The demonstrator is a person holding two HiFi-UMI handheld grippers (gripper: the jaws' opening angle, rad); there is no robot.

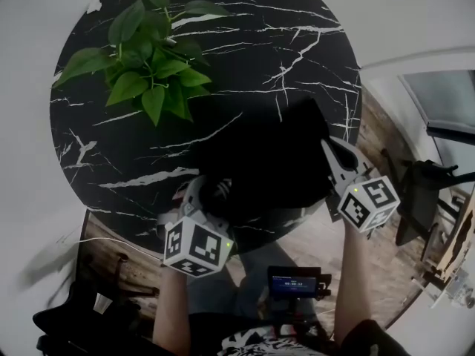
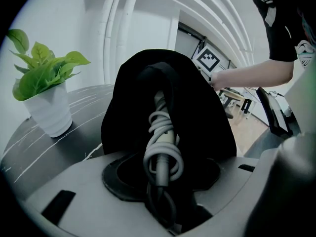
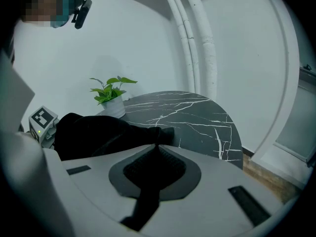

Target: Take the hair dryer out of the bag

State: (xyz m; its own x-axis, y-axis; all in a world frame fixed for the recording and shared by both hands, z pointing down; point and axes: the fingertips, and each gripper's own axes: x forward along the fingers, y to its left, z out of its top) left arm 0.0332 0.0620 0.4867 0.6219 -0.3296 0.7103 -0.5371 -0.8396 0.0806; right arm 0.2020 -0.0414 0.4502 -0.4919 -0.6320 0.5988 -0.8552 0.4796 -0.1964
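Jaws of the left gripper [image 2: 161, 179] stand part open, clamped round the cord-wrapped handle of the pale grey hair dryer [image 2: 159, 127]. The dryer pokes from the mouth of the soft black cloth bag [image 2: 202, 117], low and centre on the round black marble worktop [image 1: 245, 43]. Meanwhile the right gripper [image 3: 157, 149] pinches the bag's far corner, jaws almost together. I'd judge the dryer rigid and fairly heavy. Its handle is the sound hold, though the looped cord could snag the limp cloth.

Items counted at inspection. Desk [image 1: 297, 43], round, black marbled: one. Potted plant [image 1: 152, 73]: one. Black bag [image 1: 274, 162]: one. Hair dryer [image 2: 162, 147], cord wound round it: one. Claws: two, namely the left claw [image 2: 163, 169] and the right claw [image 3: 157, 146].
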